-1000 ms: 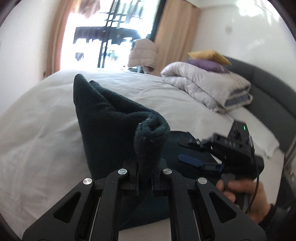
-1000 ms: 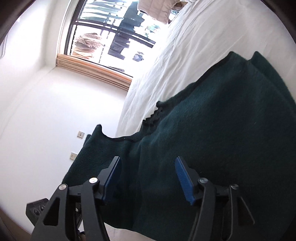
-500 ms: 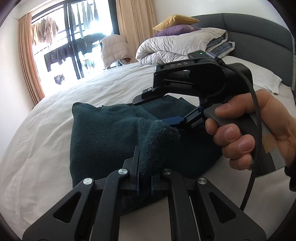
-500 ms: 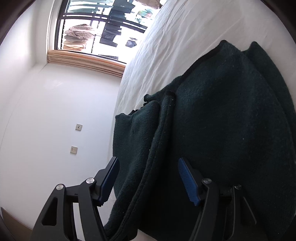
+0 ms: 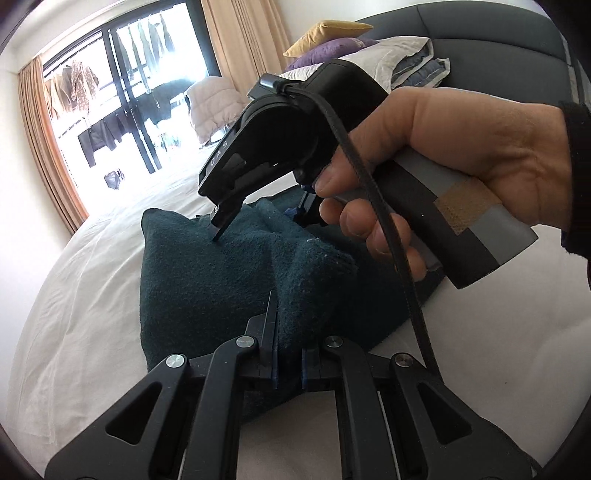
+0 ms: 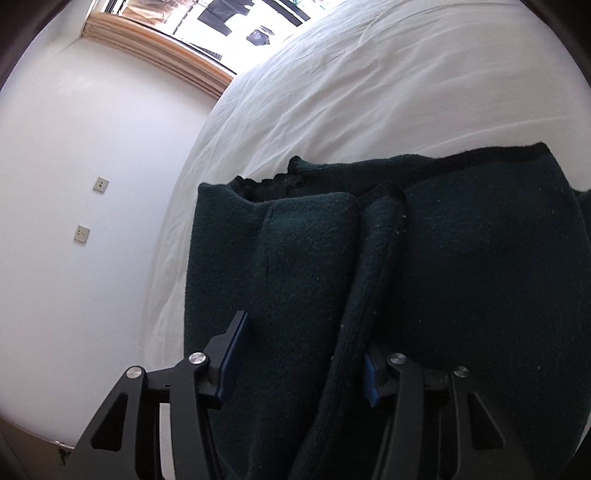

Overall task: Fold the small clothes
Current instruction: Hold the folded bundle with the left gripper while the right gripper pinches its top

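Observation:
A dark green knitted garment [image 5: 221, 280] lies partly folded on the white bed [image 5: 74, 302]. My left gripper [image 5: 288, 354] is shut on a raised fold of the garment at its near edge. My right gripper [image 6: 299, 354] is open, its jaws straddling a folded layer of the garment [image 6: 461, 258] and pressing down on it. In the left wrist view the right gripper [image 5: 255, 214], held in a hand [image 5: 461, 155], reaches over the garment with one fingertip [image 5: 218, 232] touching the cloth.
The white bed sheet [image 6: 369, 92] spreads all around the garment. A folded grey duvet [image 5: 402, 59] with purple and yellow pillows lies by the dark headboard [image 5: 498, 33]. A window with curtains [image 5: 122, 85] is at the far end. A white wall [image 6: 74, 184] stands beside the bed.
My left gripper has carried the held fold lower and across the garment. My right gripper has moved forward over the garment and now presses on the folded layers.

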